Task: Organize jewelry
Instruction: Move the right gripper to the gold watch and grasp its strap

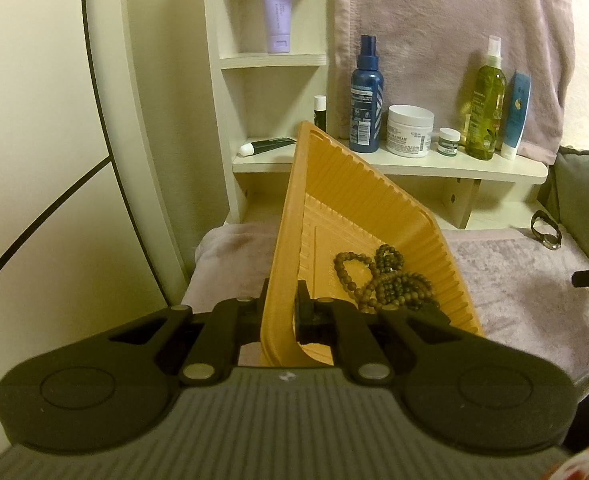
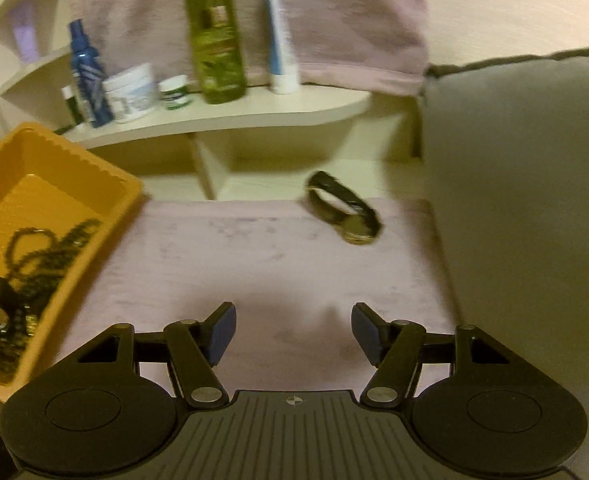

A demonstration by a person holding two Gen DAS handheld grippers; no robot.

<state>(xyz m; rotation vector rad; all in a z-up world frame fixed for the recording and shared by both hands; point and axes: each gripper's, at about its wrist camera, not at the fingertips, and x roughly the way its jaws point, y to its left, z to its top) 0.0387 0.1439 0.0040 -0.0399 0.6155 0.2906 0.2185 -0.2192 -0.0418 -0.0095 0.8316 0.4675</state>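
two grippers show; the left gripper [image 1: 280,300] fingers clamp the yellow tray [image 1: 358,208] wall. the right gripper [image 2: 293,332] fingers stand wide and empty; a watch [image 2: 344,208] lies ahead.

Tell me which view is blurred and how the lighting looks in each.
Left wrist view: sharp, warm yellowish light, fisheye bending the wall lines; yellow tray and beads crisp. Right wrist view: motion-smeared, bottles and watch streaked, same warm cast.

Tray [image 1: 358,200]: matt orange plastic, ribbed walls. Inside it, dull wooden-looking beads [image 1: 382,280]. Beside tray, soft napped pink towel [image 2: 278,264].
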